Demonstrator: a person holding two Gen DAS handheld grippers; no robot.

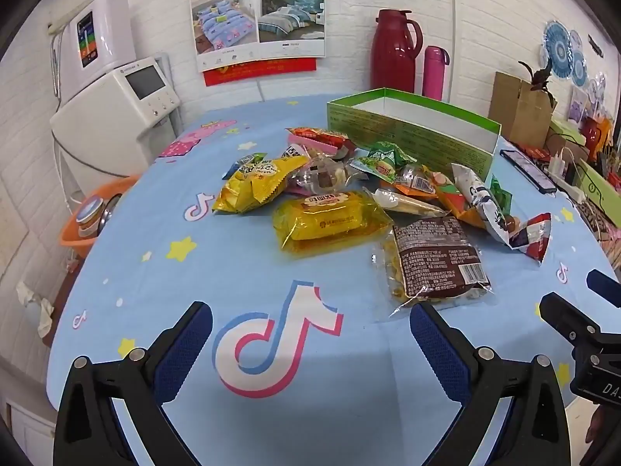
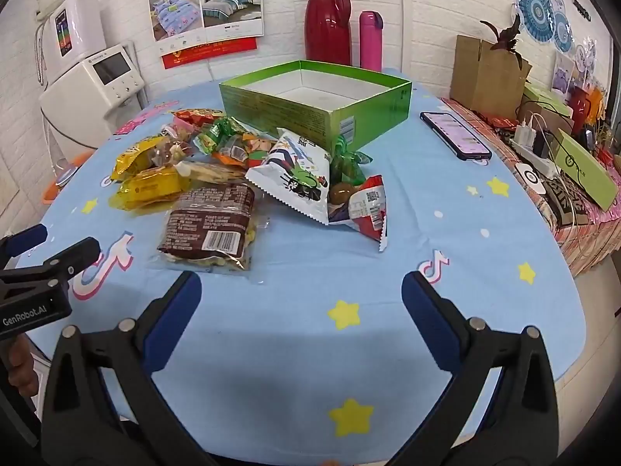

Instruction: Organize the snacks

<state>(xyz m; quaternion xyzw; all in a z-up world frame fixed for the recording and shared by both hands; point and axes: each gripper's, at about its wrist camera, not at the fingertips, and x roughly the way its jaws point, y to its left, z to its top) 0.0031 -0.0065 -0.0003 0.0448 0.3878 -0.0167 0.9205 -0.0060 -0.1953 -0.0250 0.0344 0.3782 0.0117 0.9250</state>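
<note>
Several snack packets lie heaped mid-table: a brown-label packet (image 1: 434,260) (image 2: 209,227) nearest me, a yellow cake packet (image 1: 330,219), a yellow bag (image 1: 256,182), a white bag (image 2: 297,176), a red-white packet (image 2: 366,204). Behind the heap stands an open green box (image 1: 407,128) (image 2: 314,105), its white inside bare. My left gripper (image 1: 310,336) hangs open over the cloth, just short of the brown-label packet, holding nothing. My right gripper (image 2: 300,303) is open too, in front of the heap, nothing between its fingers.
A light blue cloth with stars covers the round table (image 2: 427,256). A phone (image 2: 456,136) lies right of the box. A red jug (image 2: 328,23) and pink flask (image 2: 370,40) stand at the back. Cluttered side shelf (image 2: 562,163) right; white appliance (image 1: 116,116) left.
</note>
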